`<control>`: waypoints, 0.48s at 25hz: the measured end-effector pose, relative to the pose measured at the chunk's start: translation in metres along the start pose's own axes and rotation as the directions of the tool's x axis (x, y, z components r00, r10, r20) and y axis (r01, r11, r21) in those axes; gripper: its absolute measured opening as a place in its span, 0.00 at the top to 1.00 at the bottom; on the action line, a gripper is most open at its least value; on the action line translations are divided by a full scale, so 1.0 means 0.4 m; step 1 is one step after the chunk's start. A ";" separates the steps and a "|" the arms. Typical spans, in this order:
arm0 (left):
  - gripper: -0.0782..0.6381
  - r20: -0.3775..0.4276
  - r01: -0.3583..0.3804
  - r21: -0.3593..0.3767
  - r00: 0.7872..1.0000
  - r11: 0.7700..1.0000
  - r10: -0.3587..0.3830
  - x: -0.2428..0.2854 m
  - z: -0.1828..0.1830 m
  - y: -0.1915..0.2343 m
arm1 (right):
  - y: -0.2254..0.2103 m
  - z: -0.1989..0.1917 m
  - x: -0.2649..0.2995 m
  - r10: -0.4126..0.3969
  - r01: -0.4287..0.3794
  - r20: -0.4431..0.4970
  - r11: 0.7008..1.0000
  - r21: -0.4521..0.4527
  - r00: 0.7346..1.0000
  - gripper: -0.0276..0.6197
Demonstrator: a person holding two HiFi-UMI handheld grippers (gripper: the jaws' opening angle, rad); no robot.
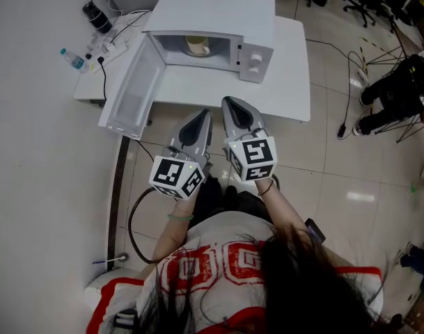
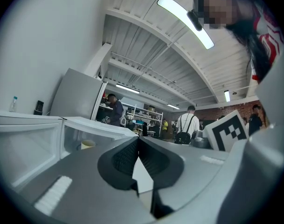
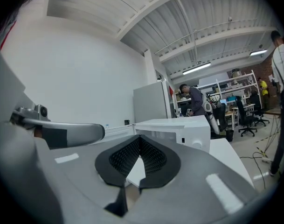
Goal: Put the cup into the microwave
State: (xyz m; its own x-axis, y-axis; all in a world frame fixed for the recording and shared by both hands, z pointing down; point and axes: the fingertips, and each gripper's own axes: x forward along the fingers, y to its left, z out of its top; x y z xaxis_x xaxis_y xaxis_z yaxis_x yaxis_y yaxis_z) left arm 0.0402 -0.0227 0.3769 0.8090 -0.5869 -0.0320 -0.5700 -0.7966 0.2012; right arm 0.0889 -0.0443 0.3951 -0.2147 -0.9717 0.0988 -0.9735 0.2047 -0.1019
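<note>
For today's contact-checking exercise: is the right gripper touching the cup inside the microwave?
Apart. The head view shows the cup inside the open microwave, while the right gripper, jaws shut and empty, hangs well short of it, bare tabletop between them.

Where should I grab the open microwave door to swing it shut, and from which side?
Take the door by its free edge, the end nearest you, opposite the hinge. It stands swung wide open as a thin upright panel, so jaws could probably straddle that edge coming straight from your side. The left gripper is nearer but shut; open it first.
</note>
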 end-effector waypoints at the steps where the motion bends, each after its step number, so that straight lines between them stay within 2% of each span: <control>1: 0.91 -0.002 -0.003 0.001 1.000 1.000 0.003 -0.007 -0.001 -0.003 | 0.006 -0.003 -0.005 0.002 -0.002 0.001 1.000 0.001 1.000 0.95; 12: 0.91 0.010 -0.014 0.015 1.000 1.000 0.014 -0.056 0.011 -0.008 | 0.062 0.000 -0.040 0.021 -0.021 0.013 1.000 -0.010 1.000 0.95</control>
State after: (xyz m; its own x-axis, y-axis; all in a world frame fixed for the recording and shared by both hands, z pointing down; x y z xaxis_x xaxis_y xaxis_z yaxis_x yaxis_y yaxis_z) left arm 0.0230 -0.0077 0.3726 0.7996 -0.5992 -0.0387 -0.5834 -0.7905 0.1865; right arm 0.0683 -0.0238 0.3909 -0.2345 -0.9685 0.0836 -0.9694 0.2266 -0.0940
